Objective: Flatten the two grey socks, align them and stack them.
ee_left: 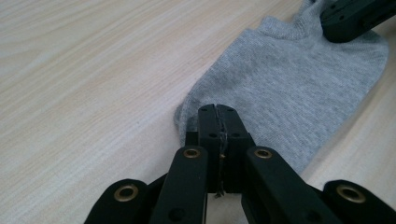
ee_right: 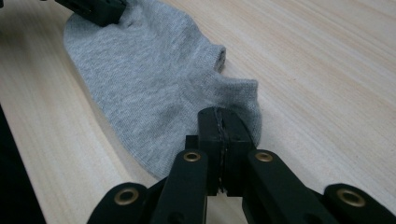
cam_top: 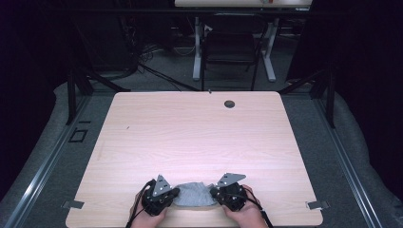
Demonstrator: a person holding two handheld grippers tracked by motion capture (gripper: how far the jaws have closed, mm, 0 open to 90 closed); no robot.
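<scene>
A grey ankle sock (cam_top: pixel 192 194) lies flat near the table's front edge, between my two grippers. My left gripper (cam_top: pixel 177 194) pinches the sock's left end; in the left gripper view its jaws (ee_left: pixel 218 116) are pressed together on the edge of the sock (ee_left: pixel 289 84). My right gripper (cam_top: pixel 213 192) is shut on the sock's right end, near the ribbed cuff. In the right gripper view its jaws (ee_right: pixel 219 123) meet on the fabric of the sock (ee_right: pixel 140 88). Each view also shows the other gripper at the far end: the right gripper (ee_left: pixel 355 18), the left gripper (ee_right: pixel 93 9).
The light wooden table (cam_top: pixel 190 128) has a round cable hole (cam_top: pixel 229 103) near its far edge. Metal brackets (cam_top: pixel 317 205) sit at the front corners. A dark chair (cam_top: pixel 229 47) and a desk frame stand beyond the table.
</scene>
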